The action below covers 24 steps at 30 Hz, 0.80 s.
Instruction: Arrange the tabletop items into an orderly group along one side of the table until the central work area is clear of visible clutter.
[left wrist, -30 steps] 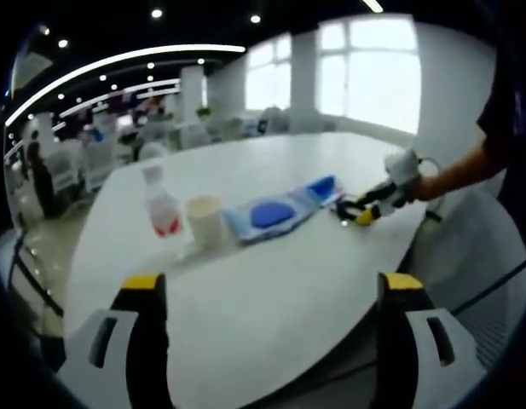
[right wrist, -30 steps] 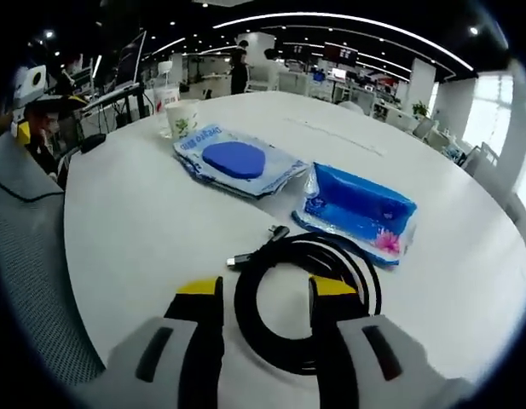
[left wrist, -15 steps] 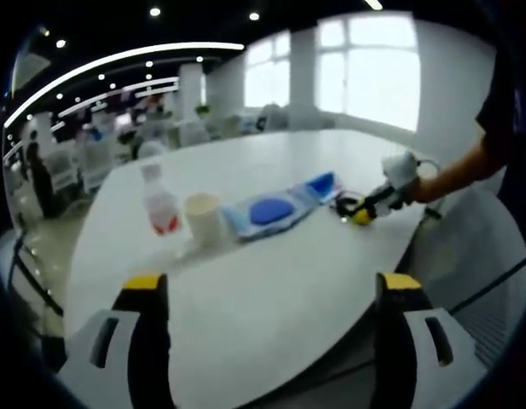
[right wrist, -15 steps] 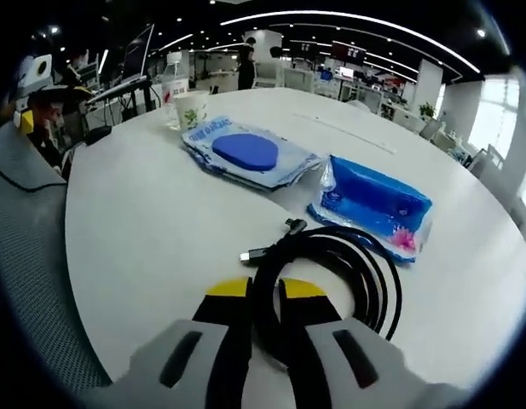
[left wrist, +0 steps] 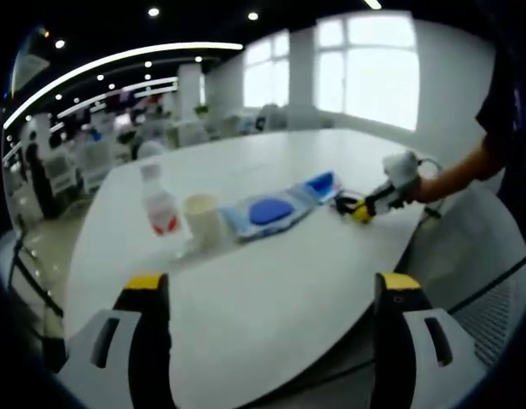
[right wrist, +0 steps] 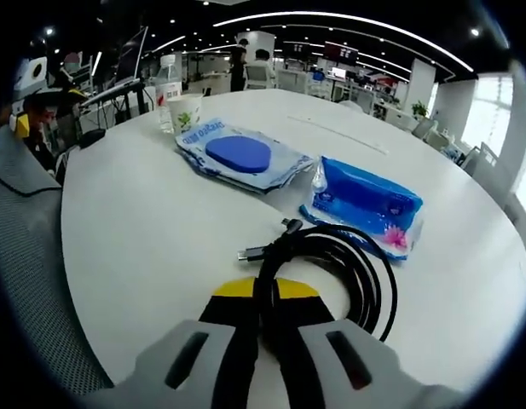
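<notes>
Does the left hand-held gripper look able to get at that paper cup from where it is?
Probably yes. The left hand-held gripper is open, with bare table between it and the paper cup. The bottle stands close beside the cup, so it might get nudged.

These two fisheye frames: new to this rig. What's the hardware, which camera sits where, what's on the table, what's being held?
No robot arm here: a person carries a two-jaw gripper in each hand, and each gripper has a camera looking along its jaws.

In the left gripper view, the left gripper hangs open over the white table. Across it you see the right gripper in the person's hand.

In the right gripper view, the right gripper is shut on a coiled black cable.

On the table: a water bottle, a paper cup, a flat pack with a blue lid and a blue tissue pack.
</notes>
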{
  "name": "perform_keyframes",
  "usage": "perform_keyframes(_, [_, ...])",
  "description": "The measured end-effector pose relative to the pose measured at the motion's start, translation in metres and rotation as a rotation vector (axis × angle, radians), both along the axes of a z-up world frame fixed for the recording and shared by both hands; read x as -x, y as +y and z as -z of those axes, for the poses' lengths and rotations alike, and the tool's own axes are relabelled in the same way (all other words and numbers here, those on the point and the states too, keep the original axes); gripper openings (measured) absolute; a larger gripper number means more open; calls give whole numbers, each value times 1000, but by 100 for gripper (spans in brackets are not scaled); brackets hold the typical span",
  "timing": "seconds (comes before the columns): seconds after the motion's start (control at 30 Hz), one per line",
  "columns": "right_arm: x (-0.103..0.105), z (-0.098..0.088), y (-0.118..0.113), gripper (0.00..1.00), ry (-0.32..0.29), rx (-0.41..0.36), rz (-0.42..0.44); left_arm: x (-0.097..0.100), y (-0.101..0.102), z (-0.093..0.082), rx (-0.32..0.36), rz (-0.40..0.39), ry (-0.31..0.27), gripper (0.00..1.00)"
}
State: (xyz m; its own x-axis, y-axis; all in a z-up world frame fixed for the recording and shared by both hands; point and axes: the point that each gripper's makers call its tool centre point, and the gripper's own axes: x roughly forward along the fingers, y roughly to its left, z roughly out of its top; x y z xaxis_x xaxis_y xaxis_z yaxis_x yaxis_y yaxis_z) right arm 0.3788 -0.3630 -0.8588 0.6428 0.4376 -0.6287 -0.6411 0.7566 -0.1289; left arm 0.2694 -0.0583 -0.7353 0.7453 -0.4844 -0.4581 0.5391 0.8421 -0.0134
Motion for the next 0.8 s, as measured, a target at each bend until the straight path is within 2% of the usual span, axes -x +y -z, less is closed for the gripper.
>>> perform_keyframes(0.27, [-3, -24, -4, 3, -64, -13, 31, 1, -1, 0, 0, 4, 3, 97])
perform_keyframes(0.63, [-1, -52, 3, 3, -141, -19, 13, 1, -2, 0, 1, 6, 4, 97])
perform_keyframes(0.8, [0, -60, 12, 3, -163, -12, -25, 1, -2, 1, 0, 9, 4, 97])
